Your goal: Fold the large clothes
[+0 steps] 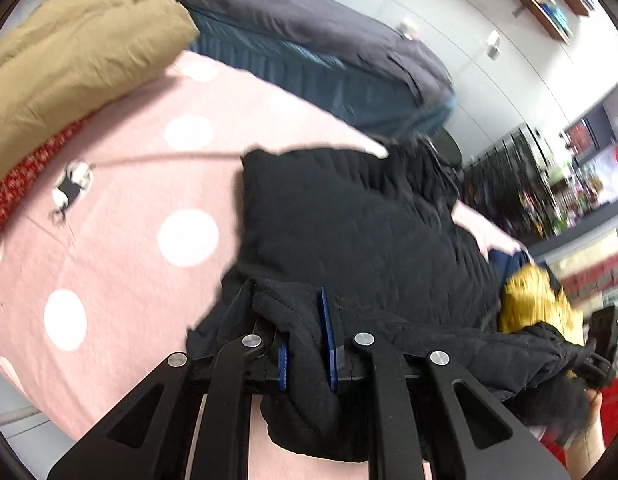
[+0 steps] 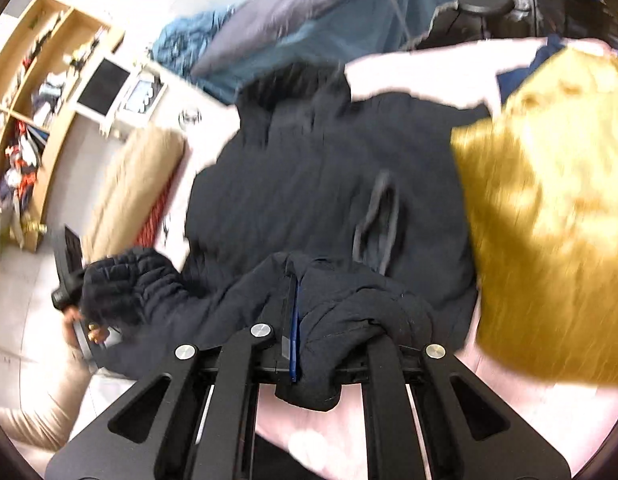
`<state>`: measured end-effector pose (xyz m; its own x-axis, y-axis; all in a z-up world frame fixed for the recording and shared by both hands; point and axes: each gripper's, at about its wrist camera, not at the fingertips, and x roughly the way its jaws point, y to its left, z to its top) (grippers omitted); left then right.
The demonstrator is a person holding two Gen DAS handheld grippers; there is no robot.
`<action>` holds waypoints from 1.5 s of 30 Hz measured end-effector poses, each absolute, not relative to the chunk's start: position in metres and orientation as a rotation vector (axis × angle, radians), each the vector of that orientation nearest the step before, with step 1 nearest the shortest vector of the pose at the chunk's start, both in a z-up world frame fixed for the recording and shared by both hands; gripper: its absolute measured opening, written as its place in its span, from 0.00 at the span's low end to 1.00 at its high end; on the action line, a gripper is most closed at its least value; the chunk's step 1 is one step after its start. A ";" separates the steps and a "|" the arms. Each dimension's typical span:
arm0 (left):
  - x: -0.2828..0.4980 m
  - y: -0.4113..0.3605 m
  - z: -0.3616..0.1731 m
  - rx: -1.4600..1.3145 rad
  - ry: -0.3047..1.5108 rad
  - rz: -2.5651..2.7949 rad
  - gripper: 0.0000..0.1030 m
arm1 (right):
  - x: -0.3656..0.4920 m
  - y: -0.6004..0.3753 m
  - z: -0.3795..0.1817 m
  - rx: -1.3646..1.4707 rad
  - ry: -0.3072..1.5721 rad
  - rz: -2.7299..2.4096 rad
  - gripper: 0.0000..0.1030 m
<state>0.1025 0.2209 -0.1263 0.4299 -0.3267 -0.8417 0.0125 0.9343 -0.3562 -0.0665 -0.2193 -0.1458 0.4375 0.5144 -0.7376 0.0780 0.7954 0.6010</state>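
Through the left wrist camera I saw the left gripper [image 1: 307, 332] clenched on a bunched fold of the black jacket [image 1: 357, 236], the cloth pinched between its blue pads [image 1: 329, 340] and hanging down below them. The rest of the jacket lay spread on the pink sheet with white dots [image 1: 121, 216], which covered the bed in front of me. A tan pillow [image 1: 77, 60] sat at the far left over a strip of red patterned cloth [image 1: 17, 184]. At the right edge I could make out a yellow garment [image 1: 537, 300] beside the jacket, and just past it the right gripper [image 1: 601, 344], its fingers hidden in black cloth.

Through the right wrist camera, the right gripper [image 2: 299, 332] was likewise clamped on a thick fold of the jacket [image 2: 309, 176], cloth draped over its right finger and one blue pad [image 2: 295, 340] showing. The jacket's body stretched away across the sheet [image 2: 413, 64], blurred. The yellow garment [image 2: 549, 216] filled the right side, lying against the jacket. At the left, a hand [image 2: 73, 320] held the left gripper [image 2: 69, 280], which was wrapped in a quilted part of the jacket. The pillow [image 2: 137, 184] lay beyond it.
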 end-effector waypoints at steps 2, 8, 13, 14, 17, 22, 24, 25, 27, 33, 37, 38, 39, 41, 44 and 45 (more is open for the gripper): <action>0.118 0.218 -0.121 -0.302 1.098 -0.192 0.12 | -0.056 -0.232 -0.139 0.674 1.068 0.282 0.09; 0.149 0.196 -0.110 -0.258 1.064 -0.162 0.12 | -0.029 -0.267 -0.138 0.818 1.039 0.213 0.09; 0.177 0.195 -0.117 -0.340 1.090 -0.137 0.12 | -0.010 -0.267 -0.147 0.897 1.035 0.169 0.09; 0.182 0.195 -0.119 -0.350 1.102 -0.136 0.13 | -0.006 -0.269 -0.148 0.910 1.035 0.161 0.09; 0.189 0.200 -0.123 -0.402 1.138 -0.150 0.17 | 0.001 -0.271 -0.152 0.919 1.040 0.141 0.09; 0.187 0.231 -0.119 -0.629 1.123 -0.206 0.35 | 0.013 -0.275 -0.166 0.968 1.053 0.105 0.09; 0.179 0.241 -0.108 -0.632 1.066 -0.168 0.49 | 0.019 -0.279 -0.174 1.000 1.060 0.093 0.09; 0.175 0.244 -0.102 -0.607 1.042 -0.148 0.57 | 0.022 -0.280 -0.178 1.008 1.064 0.086 0.09; 0.165 0.242 -0.093 -0.545 1.010 -0.142 0.60 | 0.031 -0.281 -0.185 1.011 1.079 0.064 0.09; 0.120 0.165 -0.108 -0.231 1.089 -0.267 0.63 | 0.053 -0.291 -0.212 1.022 1.098 -0.011 0.10; 0.085 0.099 -0.143 -0.082 1.151 -0.349 0.69 | 0.056 -0.290 -0.229 1.076 1.120 -0.013 0.13; 0.076 0.082 -0.152 -0.068 1.158 -0.361 0.69 | 0.056 -0.290 -0.230 1.080 1.123 -0.009 0.14; 0.072 0.073 -0.156 -0.063 1.154 -0.370 0.69 | 0.054 -0.290 -0.228 1.084 1.118 0.001 0.16; 0.062 0.046 -0.162 -0.050 1.134 -0.407 0.76 | 0.048 -0.290 -0.221 1.097 1.098 0.022 0.24; 0.061 0.006 -0.177 0.121 1.106 -0.429 0.77 | 0.037 -0.290 -0.205 1.112 1.038 0.056 0.63; 0.067 -0.002 -0.185 0.158 1.110 -0.404 0.76 | 0.033 -0.289 -0.199 1.109 1.015 0.060 0.74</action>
